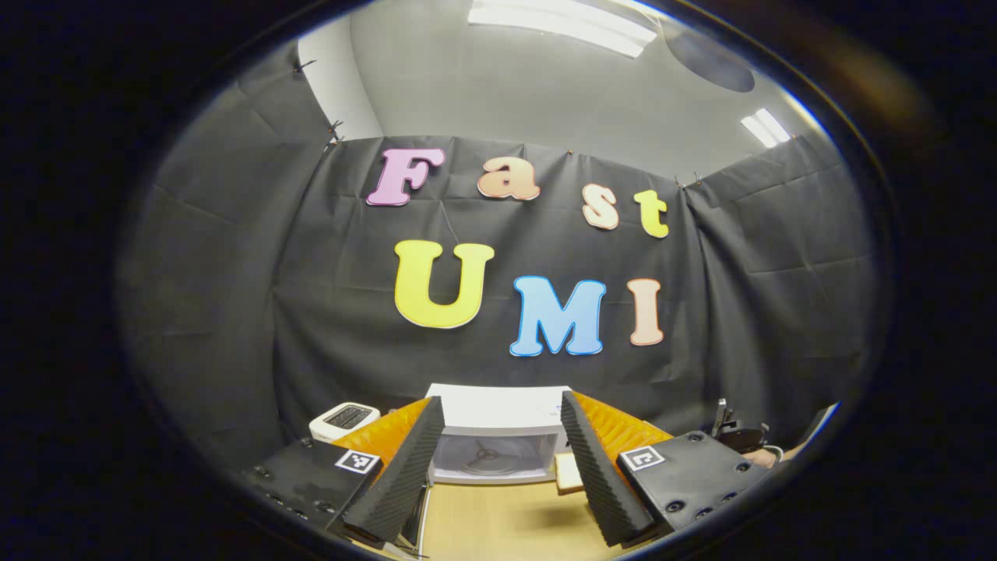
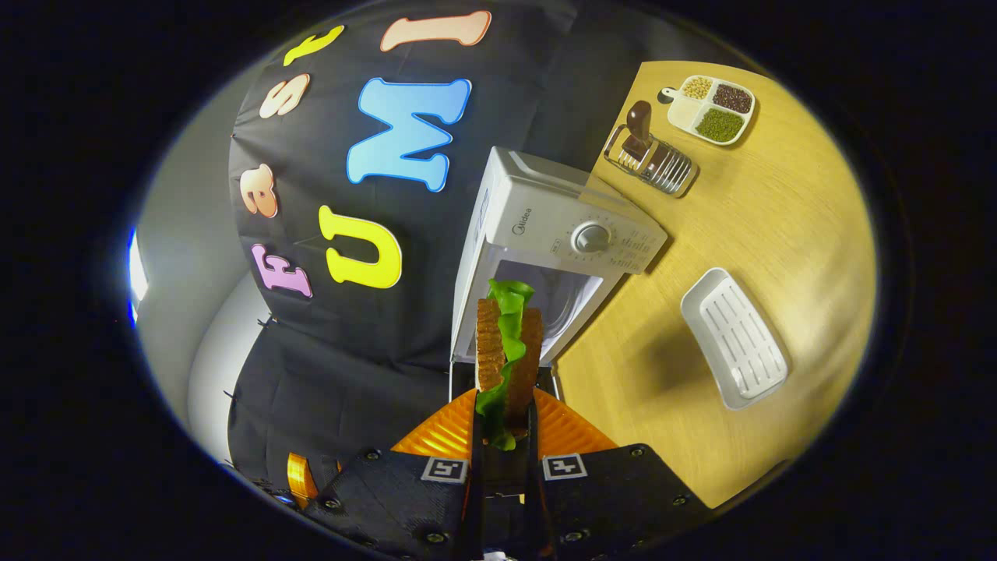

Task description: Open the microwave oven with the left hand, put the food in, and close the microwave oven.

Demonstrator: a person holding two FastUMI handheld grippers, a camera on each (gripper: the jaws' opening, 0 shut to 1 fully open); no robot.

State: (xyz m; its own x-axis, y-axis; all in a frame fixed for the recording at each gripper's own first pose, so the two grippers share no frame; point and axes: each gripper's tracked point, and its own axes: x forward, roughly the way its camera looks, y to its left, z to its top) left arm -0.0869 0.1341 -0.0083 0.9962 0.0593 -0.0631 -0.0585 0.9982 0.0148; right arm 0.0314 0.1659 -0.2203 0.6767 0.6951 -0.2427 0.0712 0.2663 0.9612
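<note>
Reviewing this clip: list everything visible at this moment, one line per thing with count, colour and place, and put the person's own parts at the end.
microwave oven: 1, white, at the back of the table against the cloth wall, door open, cavity showing
sandwich: 1, brown bread with green lettuce, clamped in the right tool in front of the open cavity
white tray: 1, white, ribbed, on the table right of the microwave in the right gripper view
divided dish: 1, white, three compartments with pale, dark and green grains, far table corner
metal rack: 1, silver with a brown handle, beside the dish
table: 1, light wood
small white device: 1, left of the microwave
left tool: 1, open, aimed at the microwave
right tool: 1, shut on the sandwich
</note>
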